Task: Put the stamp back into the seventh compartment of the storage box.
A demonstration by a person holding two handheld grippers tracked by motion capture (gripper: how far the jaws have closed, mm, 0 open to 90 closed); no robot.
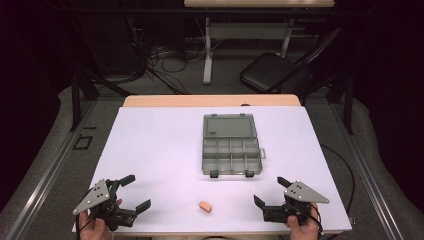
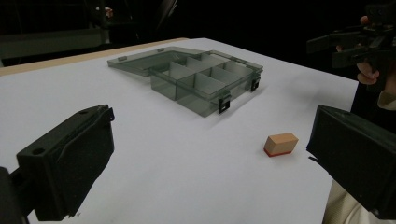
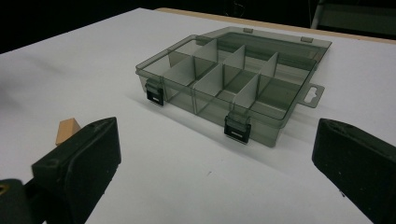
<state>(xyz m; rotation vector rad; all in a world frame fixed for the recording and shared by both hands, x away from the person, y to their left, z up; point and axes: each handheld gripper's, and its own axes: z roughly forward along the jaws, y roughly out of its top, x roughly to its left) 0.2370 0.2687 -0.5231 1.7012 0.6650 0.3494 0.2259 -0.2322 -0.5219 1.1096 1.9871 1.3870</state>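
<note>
From above, the high view shows the whole white desk [image 1: 150, 150] with a person's hands at the near edge, one gripper in each. The left gripper [image 1: 134, 192] sits at the near left corner and the right gripper [image 1: 272, 192] at the near right corner, well apart from each other. Both have their fingers spread wide with nothing between them. A grey see-through box [image 1: 231, 145] lies in the middle of the desk with its lid flat open behind it. A small orange block [image 1: 205, 206] lies on the desk between the two grippers, nearer the person than the box. This view also shows a black chair [image 1: 272, 72] on the floor past the desk. The left gripper view shows the block [image 2: 280, 143] up close: it has a pale tan top and a thin red strip at the bottom. It also shows the other gripper [image 2: 359, 42] far off. The right gripper view shows the box [image 3: 233, 84] best: thin walls split it into little rooms, two black clasps sit on its front, and a tab sticks out at one side.
</note>
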